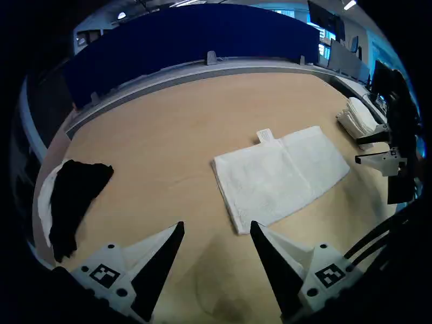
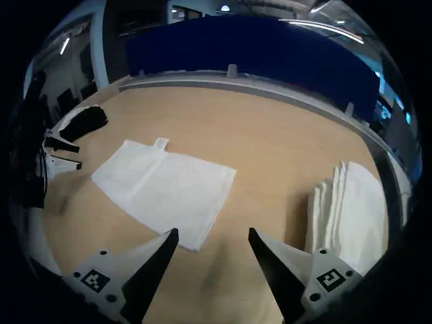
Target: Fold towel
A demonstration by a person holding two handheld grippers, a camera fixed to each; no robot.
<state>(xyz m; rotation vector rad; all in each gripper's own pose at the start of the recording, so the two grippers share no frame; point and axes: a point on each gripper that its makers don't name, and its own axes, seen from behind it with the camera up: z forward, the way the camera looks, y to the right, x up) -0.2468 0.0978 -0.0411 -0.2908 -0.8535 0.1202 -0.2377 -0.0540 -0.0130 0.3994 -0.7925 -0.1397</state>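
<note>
Left gripper view: nearest, left gripper [image 1: 216,237], fingers apart, empty, above the table [image 1: 178,135]. Just beyond, towel [image 1: 281,175], white, spread flat, tag at far edge. Right gripper view: right gripper [image 2: 212,240] likewise spread, empty; towel ahead-left, stacked towels [image 2: 351,210] to the right, blue partition [image 2: 259,48] farthest.

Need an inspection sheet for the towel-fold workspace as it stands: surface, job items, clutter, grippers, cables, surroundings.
Surface: wooden desk, pale and smooth.
Job's things: white towel lying flat mid-desk, tag at its far edge; stack of folded white towels to the right.
Clutter: black cloth lying on a white cloth at the desk's left edge.
Grippers: left hand-held gripper and right hand-held gripper both open, holding nothing, short of the towel.
Cables: dark cables low in the left gripper view.
Surroundings: blue partition behind the desk.
</note>
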